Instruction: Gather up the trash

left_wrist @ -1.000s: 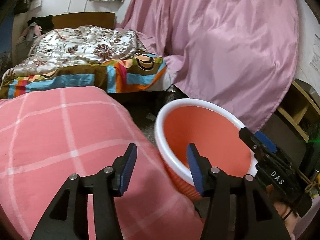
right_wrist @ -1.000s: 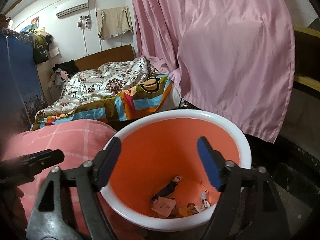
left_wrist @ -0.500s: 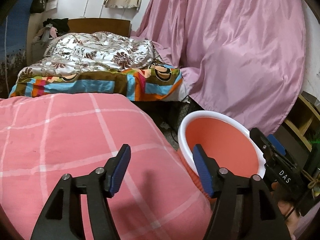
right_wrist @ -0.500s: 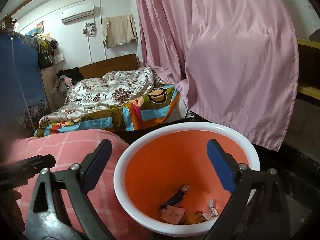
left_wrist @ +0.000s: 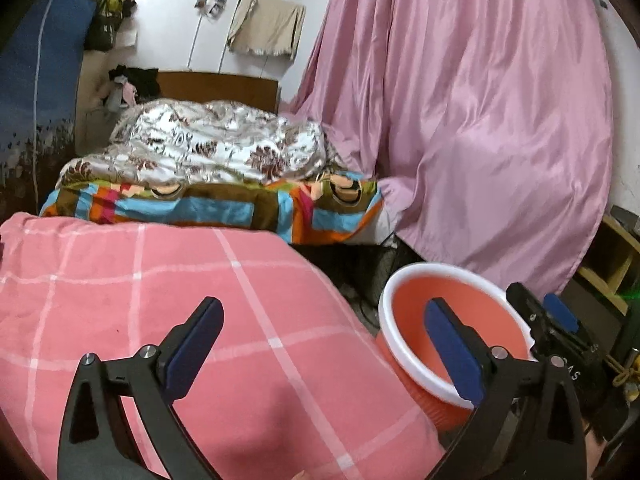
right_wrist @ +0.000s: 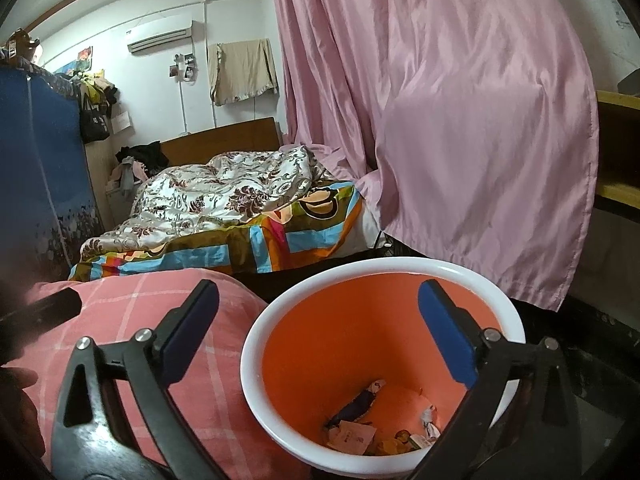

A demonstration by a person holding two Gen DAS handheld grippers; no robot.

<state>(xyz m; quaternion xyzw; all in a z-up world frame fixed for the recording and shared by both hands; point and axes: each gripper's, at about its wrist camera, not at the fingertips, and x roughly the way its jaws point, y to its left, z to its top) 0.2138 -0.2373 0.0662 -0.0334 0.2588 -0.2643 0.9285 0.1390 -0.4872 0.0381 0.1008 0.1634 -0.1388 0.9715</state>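
Both wide open, empty — right hand-held gripper (right_wrist: pixel 318 334) above the bin (right_wrist: pixel 256 344).

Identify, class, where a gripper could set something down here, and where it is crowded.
Free: the pink checked blanket under the open left gripper, bordered by the orange bin and the striped bedspread. Crowded: the bin's bottom, littered with wrappers; the floor gap beyond is dark.

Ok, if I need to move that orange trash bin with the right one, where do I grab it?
Take the bin by its white rolled rim, coming from above with one finger inside and one outside the near-left wall. It stands upright and open, the rim is thin enough, and the right gripper, jaws open, hangs right over it. The body looks too wide to span.
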